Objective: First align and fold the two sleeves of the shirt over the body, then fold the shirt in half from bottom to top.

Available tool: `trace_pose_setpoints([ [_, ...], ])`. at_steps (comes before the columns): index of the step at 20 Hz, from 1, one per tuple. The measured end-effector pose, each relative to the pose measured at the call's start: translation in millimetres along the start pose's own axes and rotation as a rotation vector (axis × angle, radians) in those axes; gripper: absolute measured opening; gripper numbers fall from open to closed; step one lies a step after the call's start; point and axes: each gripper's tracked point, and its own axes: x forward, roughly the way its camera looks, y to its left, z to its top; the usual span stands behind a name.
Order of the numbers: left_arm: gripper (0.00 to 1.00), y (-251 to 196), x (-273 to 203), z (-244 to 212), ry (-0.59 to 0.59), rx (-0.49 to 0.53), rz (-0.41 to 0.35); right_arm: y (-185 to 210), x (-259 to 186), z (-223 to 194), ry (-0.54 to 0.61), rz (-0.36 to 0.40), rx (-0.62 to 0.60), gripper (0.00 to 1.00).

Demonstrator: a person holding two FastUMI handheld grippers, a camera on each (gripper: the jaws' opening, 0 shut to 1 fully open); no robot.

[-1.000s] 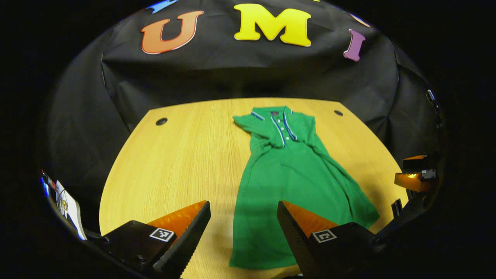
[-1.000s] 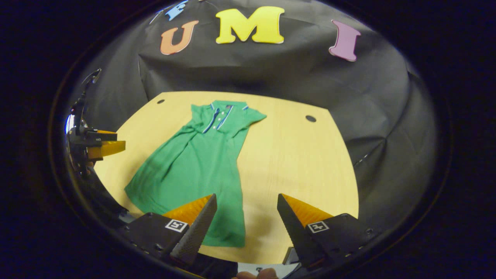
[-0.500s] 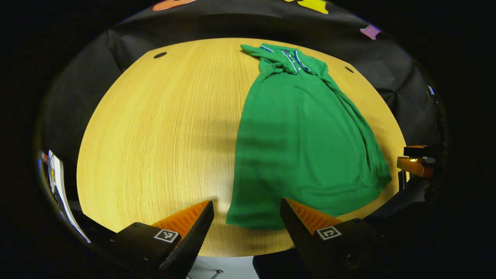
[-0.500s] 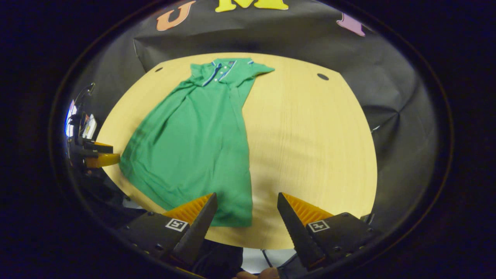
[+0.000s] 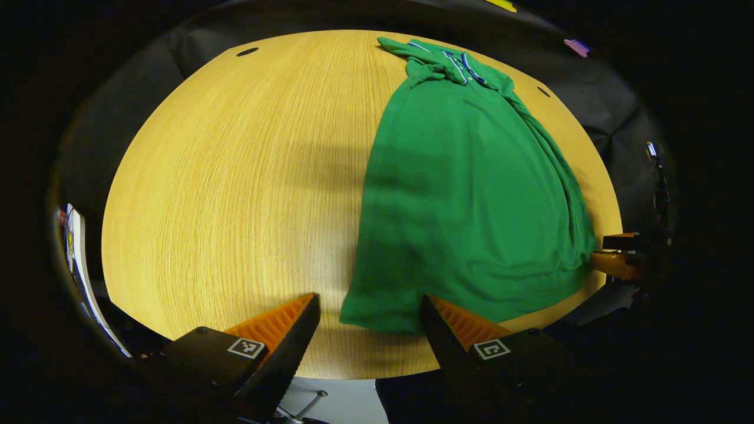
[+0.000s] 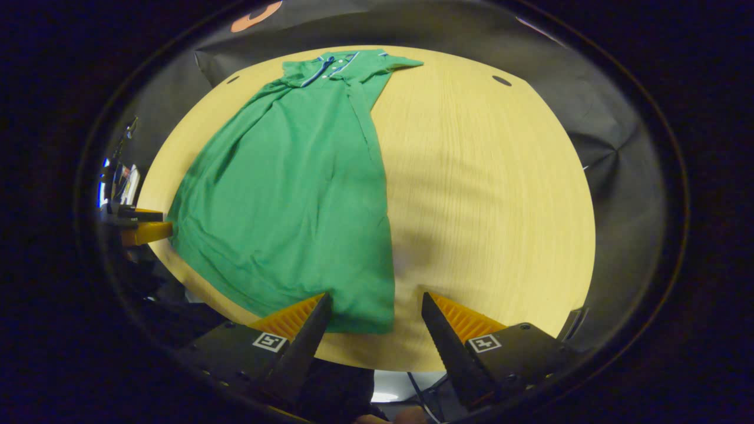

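Observation:
A green polo shirt [image 5: 465,194] lies flat on the wooden table [image 5: 235,176], collar at the far end, sleeves folded in over the body. Its hem reaches the table's near edge. My left gripper [image 5: 370,321] is open, its fingers straddling the hem's left corner from above. In the right gripper view the same shirt [image 6: 294,188] runs away from me, and my right gripper [image 6: 376,321] is open over the hem's right corner. The other gripper [image 5: 618,259] shows at the far right of the left gripper view, and the left one [image 6: 141,229] at the left edge of the right gripper view.
The table has small round holes near its far corners [image 5: 247,52] [image 6: 502,80]. Black cloth walls stand behind it. A bright screen or paper [image 5: 73,247] shows at the left beyond the table. Bare wood [image 6: 489,194] lies to the shirt's right.
Both grippers have tilted downward and come closer to the table's near edge, so the shirt's hem corners now sit between their open fingers. The shirt has not moved.

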Motion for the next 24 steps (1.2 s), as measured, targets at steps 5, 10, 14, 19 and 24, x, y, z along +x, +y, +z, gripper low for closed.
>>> trace_pose_setpoints([
  [5,1.0,2.2,1.7,0.1,0.016,0.025,0.038,0.2,10.9,-7.8,0.032,-0.002,0.011,0.95],
  [10,1.0,1.0,3.2,-0.1,0.044,0.033,0.071,0.8,11.2,-5.8,0.037,-0.003,0.009,0.94],
  [14,1.0,1.3,2.3,-0.8,0.056,0.027,0.074,-0.6,11.1,-7.2,0.046,-0.005,0.026,0.94],
  [19,0.96,-7.9,3.5,-1.4,0.069,0.015,0.07,1.6,11.2,-7.7,0.064,-0.006,0.041,0.8],
  [24,0.66,-11.0,3.2,-1.9,0.094,0.015,0.048,11.3,11.1,-10.1,0.088,0.036,0.059,0.24],
])
